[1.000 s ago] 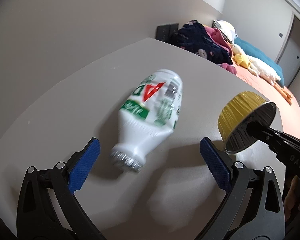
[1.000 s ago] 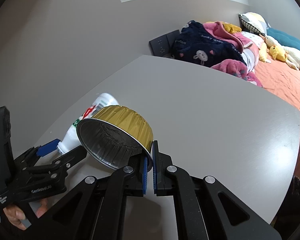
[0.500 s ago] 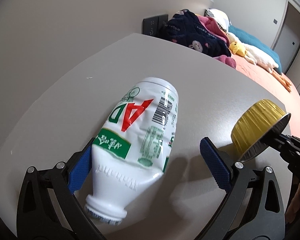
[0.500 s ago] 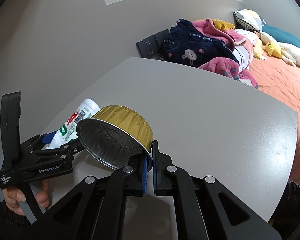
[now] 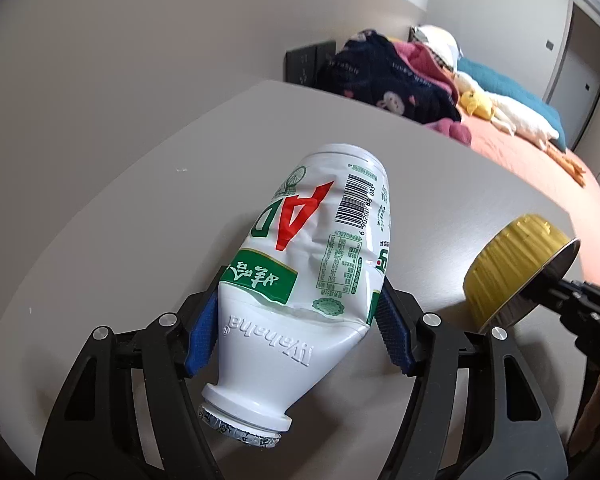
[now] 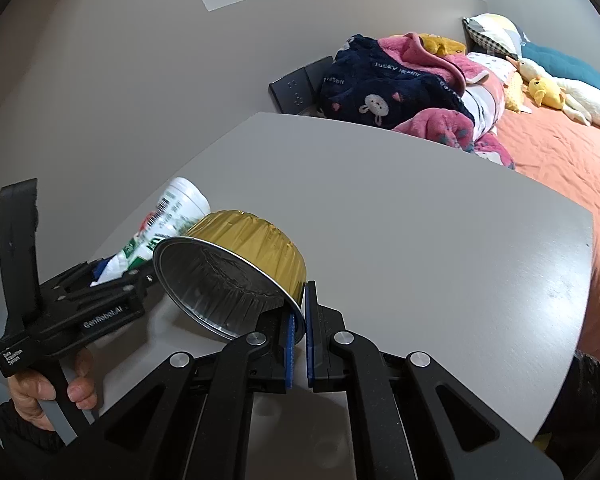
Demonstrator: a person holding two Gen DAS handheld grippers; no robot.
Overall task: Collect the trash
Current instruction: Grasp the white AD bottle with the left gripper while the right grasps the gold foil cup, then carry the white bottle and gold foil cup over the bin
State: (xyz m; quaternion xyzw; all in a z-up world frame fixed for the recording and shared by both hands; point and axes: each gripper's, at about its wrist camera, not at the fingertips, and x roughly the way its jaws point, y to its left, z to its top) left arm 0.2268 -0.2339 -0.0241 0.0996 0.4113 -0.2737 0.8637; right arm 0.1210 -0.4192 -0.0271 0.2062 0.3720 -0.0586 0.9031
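We see one grey round-edged table [image 6: 420, 216] set against a plain grey wall, and two pieces of trash on or over it. The first is a crumpled white plastic drink bottle with a green and red label [image 5: 320, 264], lying on its side on the tabletop with its open foil-rimmed mouth toward the left wrist camera. The left gripper [image 5: 300, 328] has its two blue pads pressed against the bottle's shoulder, one on each side, so it is closed on the bottle. In the right wrist view the same bottle [image 6: 168, 220] is half hidden behind the second piece of trash.

That second piece is a gold foil baking cup with a silver inside [image 6: 236, 268]. The right gripper [image 6: 298, 344] pinches its rim between narrow blue pads and holds it tilted above the table, its open side toward the camera. From the left wrist view the cup [image 5: 512, 272] hangs to the right of the bottle, apart from it.

Beyond the far table edge lies a bed with an orange sheet [image 6: 560, 148]. On it we count one heap of navy and pink fleece blankets [image 6: 400, 92], one yellow plush duck [image 6: 544, 92] and one white plush goose [image 6: 580, 100]. A dark wall socket panel [image 6: 296, 90] sits behind the table corner.
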